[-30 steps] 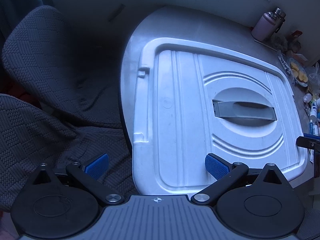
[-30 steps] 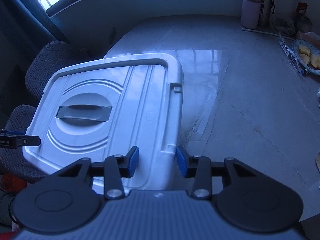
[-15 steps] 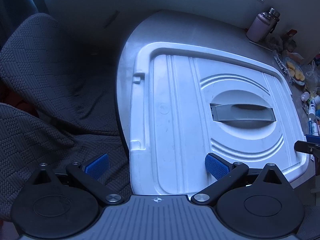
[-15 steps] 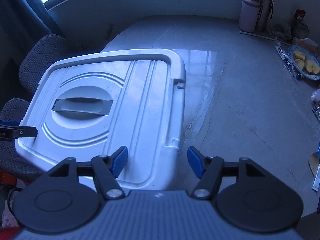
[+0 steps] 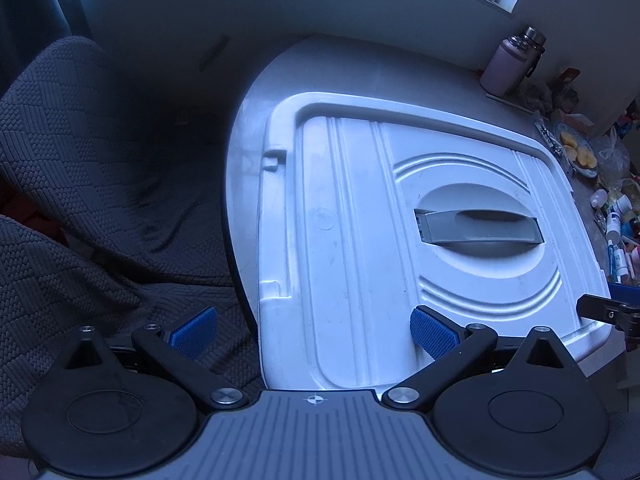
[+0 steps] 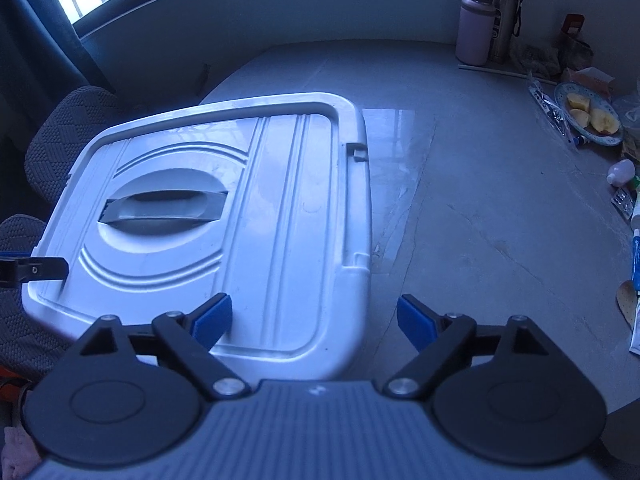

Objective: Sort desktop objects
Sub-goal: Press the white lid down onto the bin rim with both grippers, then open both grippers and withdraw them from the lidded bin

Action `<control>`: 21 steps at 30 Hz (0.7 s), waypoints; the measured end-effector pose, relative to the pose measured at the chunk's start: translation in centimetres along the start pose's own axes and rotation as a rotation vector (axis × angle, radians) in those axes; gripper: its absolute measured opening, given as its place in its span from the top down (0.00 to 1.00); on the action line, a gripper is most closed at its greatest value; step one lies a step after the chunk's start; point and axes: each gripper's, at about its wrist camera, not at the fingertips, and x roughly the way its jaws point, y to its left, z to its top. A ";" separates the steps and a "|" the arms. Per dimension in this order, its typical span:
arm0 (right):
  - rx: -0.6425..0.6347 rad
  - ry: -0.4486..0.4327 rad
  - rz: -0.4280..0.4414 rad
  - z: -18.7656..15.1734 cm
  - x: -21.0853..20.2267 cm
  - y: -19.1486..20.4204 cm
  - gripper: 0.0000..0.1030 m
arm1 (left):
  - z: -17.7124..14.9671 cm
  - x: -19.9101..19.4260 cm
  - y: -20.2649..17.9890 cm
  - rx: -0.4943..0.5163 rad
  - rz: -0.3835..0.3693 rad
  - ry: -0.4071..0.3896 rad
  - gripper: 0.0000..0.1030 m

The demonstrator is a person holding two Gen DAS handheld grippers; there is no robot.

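One white storage-box lid [image 6: 224, 224], with one grey handle [image 6: 164, 208] sunk in its top, lies flat at the left end of the tabletop [image 6: 480, 208], its near corner overhanging the edge. The right gripper [image 6: 314, 322] has just been spreading its fingers and they stand wide, straddling the lid's right rim without pressing it. The left gripper [image 5: 312, 330] is wide too, astride the lid's left rim. Two flasks [image 6: 486, 20] stand well beyond the lid; one plate [image 6: 592, 120] of fruit slices sits near them.

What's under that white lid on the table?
The white lid lies flat on the grey table, one side overhanging the edge above a dark chair. Anything beneath it is covered.
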 end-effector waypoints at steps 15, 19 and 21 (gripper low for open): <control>-0.022 -0.181 0.008 -3.2 -3.9 2.3 0.14 | -3.6 -4.2 -1.7 0.033 0.060 -0.252 0.00; -0.061 -0.228 0.015 -5.8 -5.7 2.9 0.14 | -6.5 -5.8 -3.6 0.071 0.089 -0.311 0.00; -0.067 -0.253 0.013 -7.6 -6.5 3.0 0.14 | -8.3 -6.3 -4.3 0.069 0.093 -0.325 0.00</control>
